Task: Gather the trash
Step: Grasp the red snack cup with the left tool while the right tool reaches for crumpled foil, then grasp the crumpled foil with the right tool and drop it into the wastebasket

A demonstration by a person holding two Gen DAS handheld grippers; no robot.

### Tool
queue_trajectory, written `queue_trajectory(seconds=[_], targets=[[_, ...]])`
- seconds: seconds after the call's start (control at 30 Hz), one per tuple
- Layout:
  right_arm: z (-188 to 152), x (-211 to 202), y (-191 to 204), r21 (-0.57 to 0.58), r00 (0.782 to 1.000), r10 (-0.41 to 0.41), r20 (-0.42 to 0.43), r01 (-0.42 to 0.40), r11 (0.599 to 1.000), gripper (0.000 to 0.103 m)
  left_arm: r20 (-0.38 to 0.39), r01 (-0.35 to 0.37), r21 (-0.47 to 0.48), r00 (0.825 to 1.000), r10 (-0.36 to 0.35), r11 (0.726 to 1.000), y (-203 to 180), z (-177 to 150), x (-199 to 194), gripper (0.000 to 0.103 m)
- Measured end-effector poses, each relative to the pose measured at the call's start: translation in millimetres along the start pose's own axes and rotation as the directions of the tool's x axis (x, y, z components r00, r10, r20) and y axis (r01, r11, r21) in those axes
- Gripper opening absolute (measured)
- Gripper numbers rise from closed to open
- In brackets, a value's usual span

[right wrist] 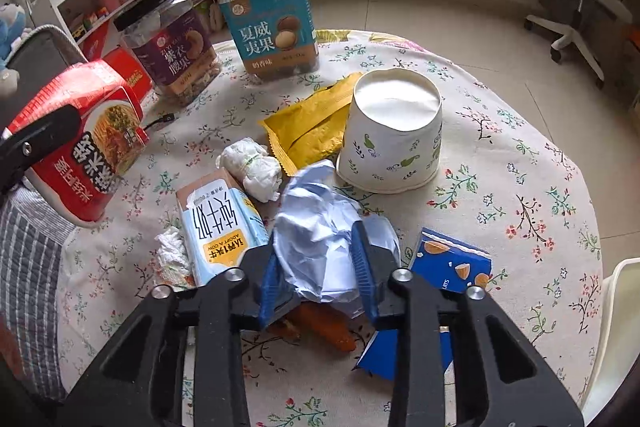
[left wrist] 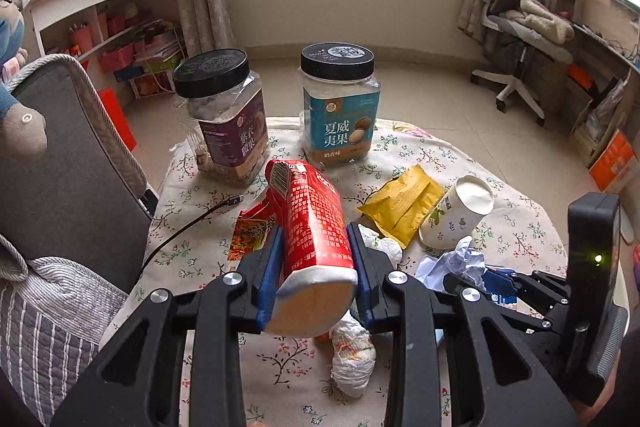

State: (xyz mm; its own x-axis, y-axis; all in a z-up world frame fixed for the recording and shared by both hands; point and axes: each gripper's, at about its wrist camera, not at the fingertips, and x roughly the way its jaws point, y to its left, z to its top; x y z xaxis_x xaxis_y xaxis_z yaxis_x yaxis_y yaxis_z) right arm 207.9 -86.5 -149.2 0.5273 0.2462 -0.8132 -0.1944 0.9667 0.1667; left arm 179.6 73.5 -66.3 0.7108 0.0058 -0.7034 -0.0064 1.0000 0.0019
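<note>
Soft window daylight, sharp focus, fisheye-curved edges.

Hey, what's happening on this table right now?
A person is clearing trash with two handheld grippers. The left gripper holds a red instant-noodle cup, lifted off the floral tablecloth. The right gripper has its jaws around crumpled pale-blue paper. An upturned paper cup and yellow wrapper remain.
</note>
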Motion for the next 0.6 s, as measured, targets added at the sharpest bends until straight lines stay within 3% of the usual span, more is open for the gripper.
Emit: queue_trajectory(seconds=[0.1, 0.4, 0.6], targets=[[4, -15, -4, 0.023, 0.999, 0.024, 0.033, -0.025, 0.999, 0.017, 0.011, 0.003, -0.019, 1.0, -0.003, 1.0, 2, 3, -4, 0.032], [8, -71, -14, 0.03, 0.984, 0.006, 0.18, -0.012, 0.999, 0.017, 0.062, 0.021, -0.034, 0.998, -0.019, 0.999, -11, 7, -23, 0.032], [5, -93, -25, 0.027, 0.976, -0.029, 0.217, 0.024, 0.999, 0.017, 0.083, 0.028, -0.007, 0.996, -0.028, 1.0, -28, 4, -35, 0.032]])
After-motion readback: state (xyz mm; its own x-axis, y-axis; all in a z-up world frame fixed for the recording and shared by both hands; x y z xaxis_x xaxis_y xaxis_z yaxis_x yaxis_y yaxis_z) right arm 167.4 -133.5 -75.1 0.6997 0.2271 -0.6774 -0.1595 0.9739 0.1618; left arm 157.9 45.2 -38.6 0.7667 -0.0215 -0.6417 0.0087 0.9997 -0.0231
